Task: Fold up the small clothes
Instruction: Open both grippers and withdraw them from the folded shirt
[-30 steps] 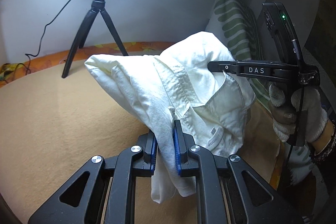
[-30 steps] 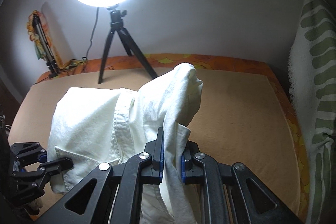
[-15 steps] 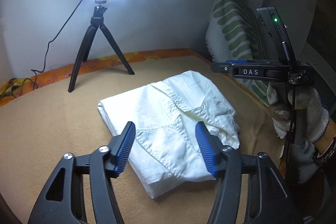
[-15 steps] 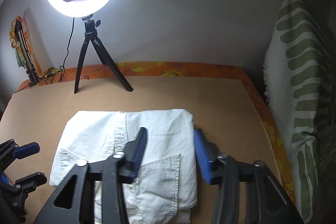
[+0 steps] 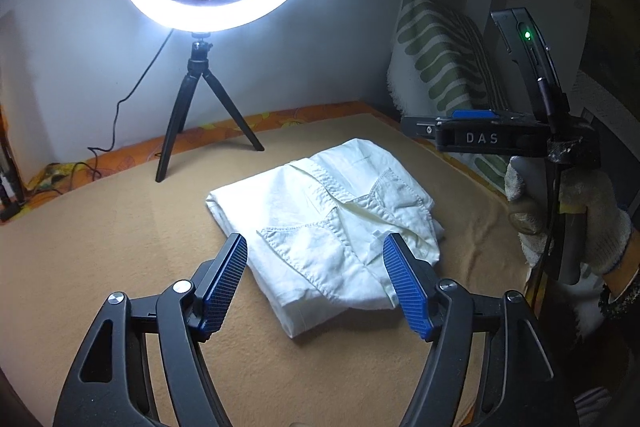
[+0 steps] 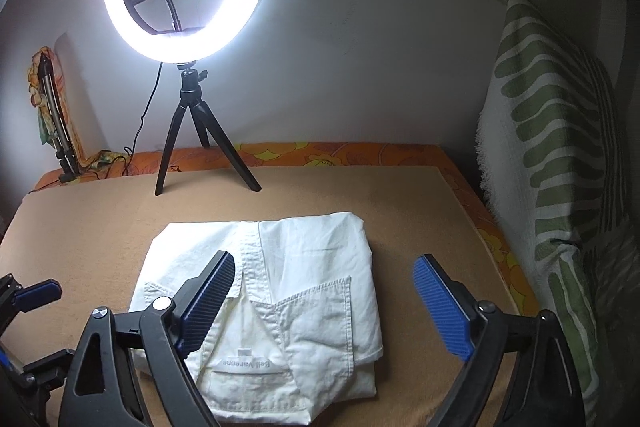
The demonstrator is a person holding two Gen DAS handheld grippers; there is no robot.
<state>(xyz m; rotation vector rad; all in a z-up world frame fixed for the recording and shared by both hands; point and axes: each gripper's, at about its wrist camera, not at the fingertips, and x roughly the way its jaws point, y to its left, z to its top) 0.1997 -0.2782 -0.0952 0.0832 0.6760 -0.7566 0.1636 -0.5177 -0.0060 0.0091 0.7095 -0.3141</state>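
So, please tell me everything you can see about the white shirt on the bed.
The white shirt looks like thin woven cotton, slightly creased. It lies folded into a compact, roughly rectangular bundle, flat on the tan blanket. A collar, a button placket, stitched chest pockets and a neck label reading "Bell Varenne" show on top. Nothing grips it: the left tongs and right tongs are opening above it, pads clear of the cloth.

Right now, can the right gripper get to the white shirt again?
Probably yes. The right gripper hangs just above the folded white shirt, its jaws opening with nothing between them, and nothing blocks the way down. The left gripper is off to the side.
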